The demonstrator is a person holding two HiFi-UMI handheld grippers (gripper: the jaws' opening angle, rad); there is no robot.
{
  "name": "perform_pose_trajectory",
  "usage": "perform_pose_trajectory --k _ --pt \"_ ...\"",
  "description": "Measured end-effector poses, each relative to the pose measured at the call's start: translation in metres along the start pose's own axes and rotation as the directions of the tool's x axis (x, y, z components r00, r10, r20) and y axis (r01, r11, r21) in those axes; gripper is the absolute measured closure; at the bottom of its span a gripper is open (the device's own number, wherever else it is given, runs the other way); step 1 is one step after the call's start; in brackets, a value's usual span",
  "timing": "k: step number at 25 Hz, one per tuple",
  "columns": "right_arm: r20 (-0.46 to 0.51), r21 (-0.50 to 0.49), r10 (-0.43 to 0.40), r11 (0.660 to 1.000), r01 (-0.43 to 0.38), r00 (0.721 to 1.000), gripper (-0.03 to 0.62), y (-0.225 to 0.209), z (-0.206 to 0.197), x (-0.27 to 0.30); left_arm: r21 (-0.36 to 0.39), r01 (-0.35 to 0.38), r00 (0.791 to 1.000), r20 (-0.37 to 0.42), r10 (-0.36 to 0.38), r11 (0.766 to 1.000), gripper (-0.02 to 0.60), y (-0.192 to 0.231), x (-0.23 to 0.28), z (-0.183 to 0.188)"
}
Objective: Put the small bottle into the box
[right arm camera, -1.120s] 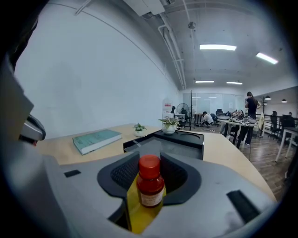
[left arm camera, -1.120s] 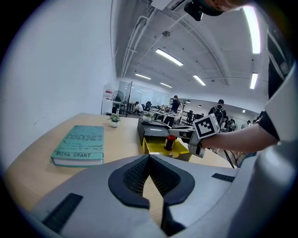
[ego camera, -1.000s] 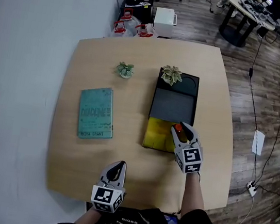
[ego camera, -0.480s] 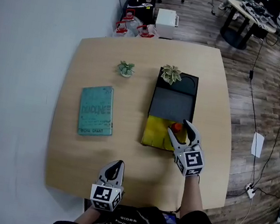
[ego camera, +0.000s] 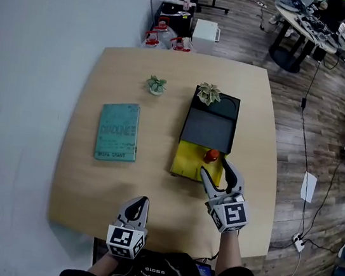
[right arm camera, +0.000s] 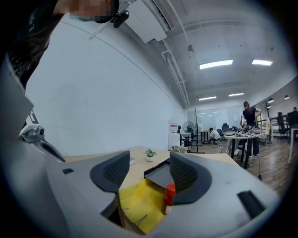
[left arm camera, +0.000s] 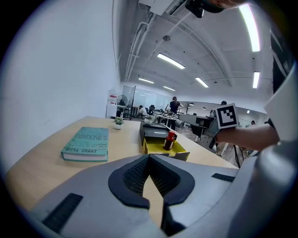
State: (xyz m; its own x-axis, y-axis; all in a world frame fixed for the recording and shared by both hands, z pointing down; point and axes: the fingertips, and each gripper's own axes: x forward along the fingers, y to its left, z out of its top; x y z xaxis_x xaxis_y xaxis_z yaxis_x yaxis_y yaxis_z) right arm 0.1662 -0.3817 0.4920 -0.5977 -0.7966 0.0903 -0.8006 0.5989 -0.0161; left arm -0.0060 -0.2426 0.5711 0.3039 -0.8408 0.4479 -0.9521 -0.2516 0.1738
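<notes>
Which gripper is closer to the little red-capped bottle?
Right. The right gripper sits open just short of the bottle; the left gripper rests shut at the table's near edge.

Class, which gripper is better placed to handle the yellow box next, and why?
Right. The right gripper, jaws open, is at the yellow box, beside the small bottle inside it; the left gripper, shut, hangs near the front edge of the table.

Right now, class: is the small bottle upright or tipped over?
Upright: the small bottle stands in the yellow box, red cap on top, free of the open right tongs.
</notes>
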Motion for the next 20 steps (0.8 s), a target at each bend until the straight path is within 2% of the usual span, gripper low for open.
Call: perform_pose_trajectory --k 5,10,14,17,20 --pt "0.055 -0.050 0.002 0.999 0.001 0.998 0.336 0.035 0.022 -0.031 -0.022 0.014 1.000 0.024 -0.013 1.000 0.578 0.002 -0.013 -0.001" --pt "0.040 -0.018 0.008 1.000 -0.008 0.999 0.336 0.081 0.024 -0.062 -0.030 0.046 0.998 0.049 -0.045 0.998 0.578 0.004 -0.031 0.001" --pt "0.026 0.006 -0.061 0.998 0.061 0.998 0.341 0.111 0.014 -0.093 -0.056 0.115 0.992 0.058 -0.112 0.992 0.578 -0.002 -0.051 0.000" --pt "-0.006 0.056 -0.119 0.991 0.119 0.993 0.342 0.124 0.000 -0.115 0.001 0.156 0.985 0.068 -0.156 0.988 0.578 -0.010 -0.059 -0.003" --pt "-0.015 0.078 -0.182 0.980 0.183 0.983 0.342 0.137 -0.008 -0.134 0.001 0.188 0.979 0.086 -0.187 0.982 0.578 -0.011 -0.068 -0.006"
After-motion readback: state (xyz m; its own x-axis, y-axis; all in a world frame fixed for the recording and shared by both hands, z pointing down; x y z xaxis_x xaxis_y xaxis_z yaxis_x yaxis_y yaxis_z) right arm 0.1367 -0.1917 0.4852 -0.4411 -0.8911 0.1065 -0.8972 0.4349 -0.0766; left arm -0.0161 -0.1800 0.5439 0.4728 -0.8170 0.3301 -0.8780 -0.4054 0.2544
